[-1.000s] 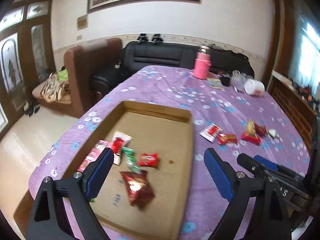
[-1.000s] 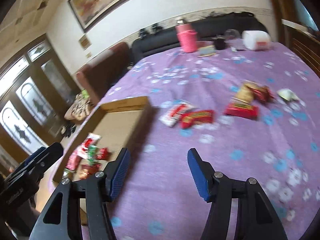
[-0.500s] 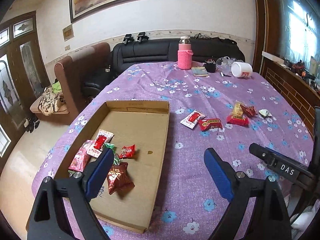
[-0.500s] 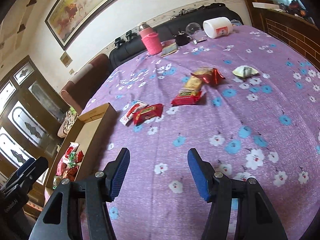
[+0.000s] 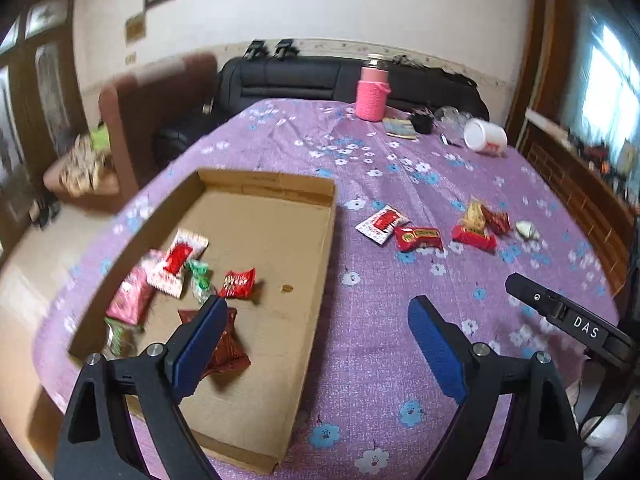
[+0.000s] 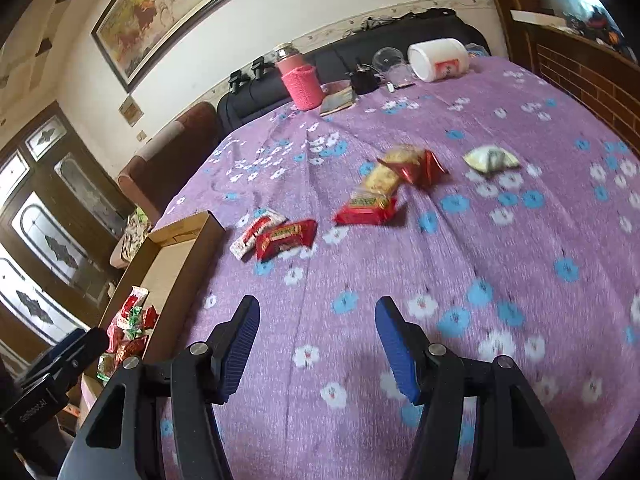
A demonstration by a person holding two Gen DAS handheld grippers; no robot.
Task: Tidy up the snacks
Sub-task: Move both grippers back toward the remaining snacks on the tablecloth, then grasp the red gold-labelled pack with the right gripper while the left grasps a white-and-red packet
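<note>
A shallow cardboard box (image 5: 328,216) lies on the purple flowered tablecloth and holds several snack packets, among them a small red one (image 5: 238,282) and a dark red one (image 5: 226,354). My left gripper (image 5: 314,344) is open and empty above the box's near right side. Loose snacks lie right of the box: a white-red packet (image 5: 382,225), a red packet (image 5: 418,238), a red bar (image 5: 474,237). My right gripper (image 6: 314,346) is open and empty above bare cloth, short of the red packet (image 6: 286,238) and red bar (image 6: 366,208). The box (image 6: 188,232) shows at its left.
At the table's far end stand a pink flask (image 5: 372,94), a booklet (image 5: 400,128), a black cup (image 5: 422,122) and a white tub on its side (image 5: 486,136). A pale wrapper (image 6: 490,159) lies far right. Sofas stand beyond the table.
My left gripper has shifted a little closer over the box. My right gripper has moved forward toward the loose snacks. Both stay open and empty.
</note>
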